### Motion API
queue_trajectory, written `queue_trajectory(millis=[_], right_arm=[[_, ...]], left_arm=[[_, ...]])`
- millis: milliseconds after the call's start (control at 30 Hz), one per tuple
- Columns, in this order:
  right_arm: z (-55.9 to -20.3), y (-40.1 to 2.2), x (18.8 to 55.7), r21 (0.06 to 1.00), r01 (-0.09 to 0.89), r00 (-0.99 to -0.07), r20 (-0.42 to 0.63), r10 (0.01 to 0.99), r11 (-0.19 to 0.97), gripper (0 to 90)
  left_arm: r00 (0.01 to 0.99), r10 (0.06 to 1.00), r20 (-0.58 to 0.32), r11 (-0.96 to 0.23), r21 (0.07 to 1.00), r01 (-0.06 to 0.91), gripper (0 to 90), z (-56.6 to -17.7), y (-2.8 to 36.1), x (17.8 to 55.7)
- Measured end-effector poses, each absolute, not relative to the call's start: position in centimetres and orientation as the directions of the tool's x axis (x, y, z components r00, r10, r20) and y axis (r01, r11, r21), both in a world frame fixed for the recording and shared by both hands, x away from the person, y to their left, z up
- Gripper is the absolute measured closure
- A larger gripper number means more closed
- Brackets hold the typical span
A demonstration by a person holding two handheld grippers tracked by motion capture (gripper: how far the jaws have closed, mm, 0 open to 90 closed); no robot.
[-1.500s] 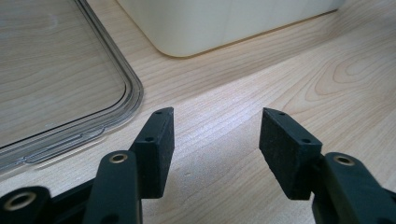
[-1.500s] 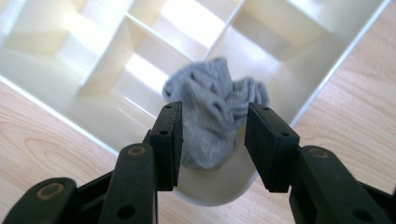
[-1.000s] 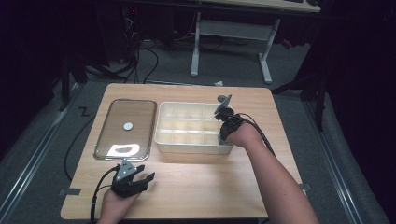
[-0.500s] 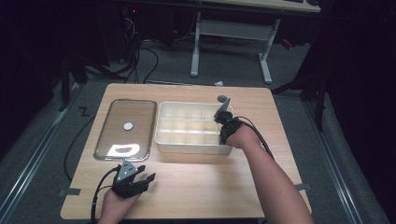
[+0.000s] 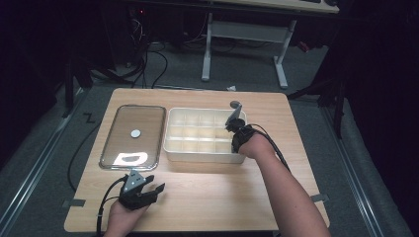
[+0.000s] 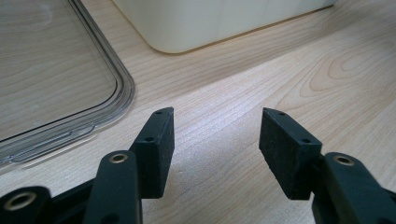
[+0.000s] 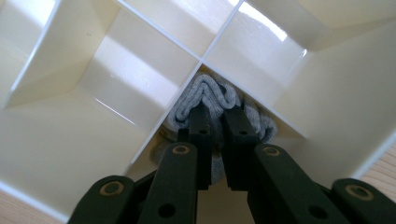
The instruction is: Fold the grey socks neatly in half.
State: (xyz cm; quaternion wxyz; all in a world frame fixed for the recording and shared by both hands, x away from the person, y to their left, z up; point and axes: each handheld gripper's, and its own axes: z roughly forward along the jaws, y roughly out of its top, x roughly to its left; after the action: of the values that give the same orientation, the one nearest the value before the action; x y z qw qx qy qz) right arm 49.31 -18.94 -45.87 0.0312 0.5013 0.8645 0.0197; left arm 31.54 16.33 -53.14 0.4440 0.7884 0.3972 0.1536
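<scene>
We see a light wooden table (image 5: 207, 197) with a soft grain pattern. On it sits a cream plastic box with little square compartments (image 5: 197, 133), smooth and a bit shiny, with thin walls between the compartments. Just beside the box, on its left, lies a clear plastic lid with rounded corners (image 5: 133, 136). It is flat, shows the wood through it, and has a small white round spot in the middle. In the left gripper view the lid (image 6: 56, 79) has a raised rim that curves round its corner, and the rounded corner of the box (image 6: 205, 23) is just past it.

The right gripper (image 5: 236, 132) is down in the box, at its right end near the front corner. In the right gripper view its black jaws (image 7: 218, 126) are squeezed tight on a grey knitted cloth, soft and ribbed (image 7: 212, 95). The cloth is bunched into wavy folds and sits in a corner compartment, pressed up where two thin walls of the box (image 7: 93, 70) cross.

The left gripper (image 5: 141, 190) rests low at the front left of the table, apart from the lid and the box. Its jaws are wide apart and hold nothing. Their flat pads (image 6: 287, 149) look rough and dark, with bare wood (image 6: 219, 154) between them.
</scene>
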Motion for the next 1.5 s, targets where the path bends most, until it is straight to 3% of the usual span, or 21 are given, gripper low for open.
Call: queue_trajectory(millis=[733, 1500], right_arm=[[-43.9, -19.6, 48.6, 0.114, 0.862, -0.493, -0.033, 0.869, 0.494, 68.1], [-40.8, -22.4, 43.8, 0.334, 0.84, -0.46, 0.02, 0.888, 0.428, 65.0]], left_arm=[[0.636, 0.763, -0.114, -0.286, 0.823, 0.491, 45.9, -52.9, 16.4, 31.6], [0.636, 0.76, -0.13, -0.28, 0.818, 0.503, 46.0, -52.8, 16.5, 31.7]])
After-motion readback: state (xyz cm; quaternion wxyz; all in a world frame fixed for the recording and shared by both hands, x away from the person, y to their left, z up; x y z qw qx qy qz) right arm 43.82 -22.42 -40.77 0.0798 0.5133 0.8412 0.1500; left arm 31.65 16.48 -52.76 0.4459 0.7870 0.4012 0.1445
